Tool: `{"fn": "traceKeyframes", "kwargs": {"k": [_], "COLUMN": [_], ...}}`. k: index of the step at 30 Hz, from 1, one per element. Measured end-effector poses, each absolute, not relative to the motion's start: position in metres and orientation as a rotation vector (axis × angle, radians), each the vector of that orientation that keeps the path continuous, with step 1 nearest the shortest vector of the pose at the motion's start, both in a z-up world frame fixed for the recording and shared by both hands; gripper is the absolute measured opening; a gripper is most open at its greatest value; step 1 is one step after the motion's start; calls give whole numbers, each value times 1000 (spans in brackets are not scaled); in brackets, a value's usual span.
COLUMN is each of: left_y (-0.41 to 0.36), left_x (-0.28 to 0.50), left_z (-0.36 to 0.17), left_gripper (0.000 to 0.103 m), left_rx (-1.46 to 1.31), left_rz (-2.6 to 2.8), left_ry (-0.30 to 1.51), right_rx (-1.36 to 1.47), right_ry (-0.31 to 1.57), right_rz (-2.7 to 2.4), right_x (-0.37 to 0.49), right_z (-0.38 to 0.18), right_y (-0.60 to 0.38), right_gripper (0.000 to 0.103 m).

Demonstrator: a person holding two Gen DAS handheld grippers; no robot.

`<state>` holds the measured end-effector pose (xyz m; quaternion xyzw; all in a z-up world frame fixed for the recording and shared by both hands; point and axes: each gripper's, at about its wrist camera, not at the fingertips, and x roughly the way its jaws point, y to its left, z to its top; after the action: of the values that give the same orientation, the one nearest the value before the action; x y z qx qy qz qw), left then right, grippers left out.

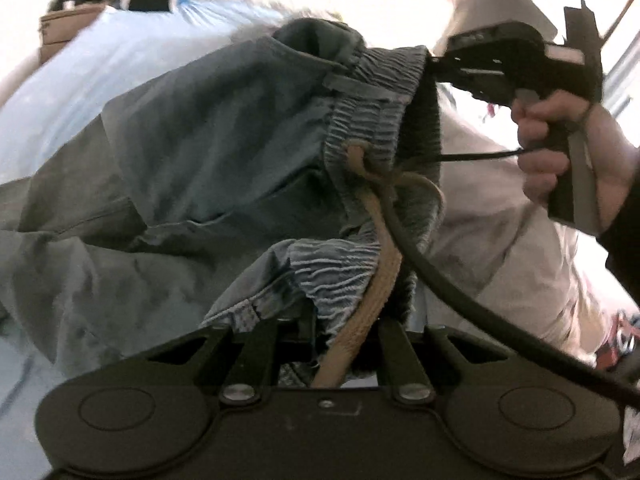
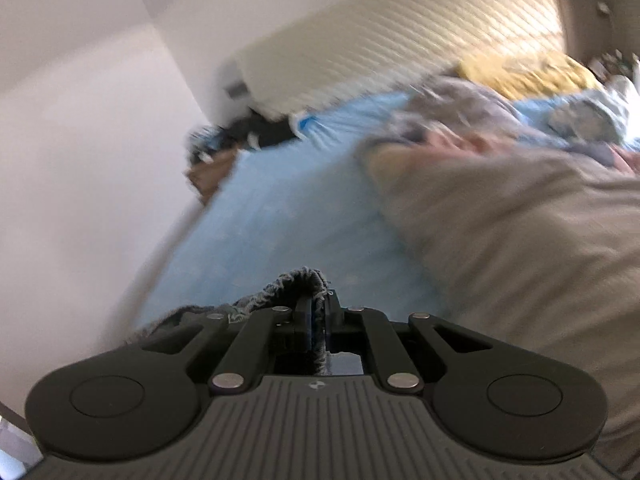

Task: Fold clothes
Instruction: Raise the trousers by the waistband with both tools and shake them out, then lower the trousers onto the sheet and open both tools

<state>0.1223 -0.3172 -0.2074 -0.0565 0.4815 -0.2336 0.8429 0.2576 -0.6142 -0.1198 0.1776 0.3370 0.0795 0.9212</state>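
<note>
Trousers [image 1: 224, 152], one grey-blue pair, hung stretched between two grippers above the blue bedsheet [image 2: 280, 208], legs cut off at nine o'clock. Left gripper [image 1: 336, 336] and right gripper [image 2: 318, 320] each pinched the elastic waistband [image 1: 372, 120]. Motion blur smeared the clothes heap [image 2: 500, 128] at two o'clock.

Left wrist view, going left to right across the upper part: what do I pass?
Cardboard box → blue sheet → grey shorts → elastic waistband → right claw → hand gripping its handle.

I'm working in a home bedroom: a bed with a light-blue sheet [image 2: 288, 200], a quilted cream headboard [image 2: 400, 44] behind it, clothes [image 2: 520, 208] heaped on top.
</note>
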Motion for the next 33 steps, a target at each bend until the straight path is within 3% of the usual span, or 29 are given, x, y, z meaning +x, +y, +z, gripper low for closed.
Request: {"fn": "traceKeyframes", "kwargs": {"k": [10, 15, 18, 19, 20, 22, 27, 33], "left_y": [-409, -404, -397, -395, -391, -386, -406, -360], "left_x": [153, 164, 163, 160, 158, 157, 124, 88], "left_z": [-324, -352, -345, -340, -334, -320, -283, -234], "left_gripper": [17, 23, 37, 43, 51, 59, 65, 65], "left_rx": [-64, -48, -25, -22, -17, -6, -23, -6], "left_rz": [-479, -471, -503, -523, -542, -576, -640, -667], "left_ry": [1154, 1198, 1203, 1201, 1199, 1193, 1180, 1125], "right_rx": [252, 139, 130, 132, 135, 129, 106, 49], "right_ry": [836, 813, 811, 804, 796, 783, 750, 711], "right_rz": [43, 75, 85, 86, 89, 92, 99, 81], "right_x": [275, 269, 265, 263, 263, 256, 235, 207], "right_z": [-241, -257, -247, -241, -236, -225, -196, -157], "right_y": [-673, -654, -644, -642, -642, -640, -634, -609], "right_gripper": [6, 8, 23, 37, 44, 50, 50, 50]}}
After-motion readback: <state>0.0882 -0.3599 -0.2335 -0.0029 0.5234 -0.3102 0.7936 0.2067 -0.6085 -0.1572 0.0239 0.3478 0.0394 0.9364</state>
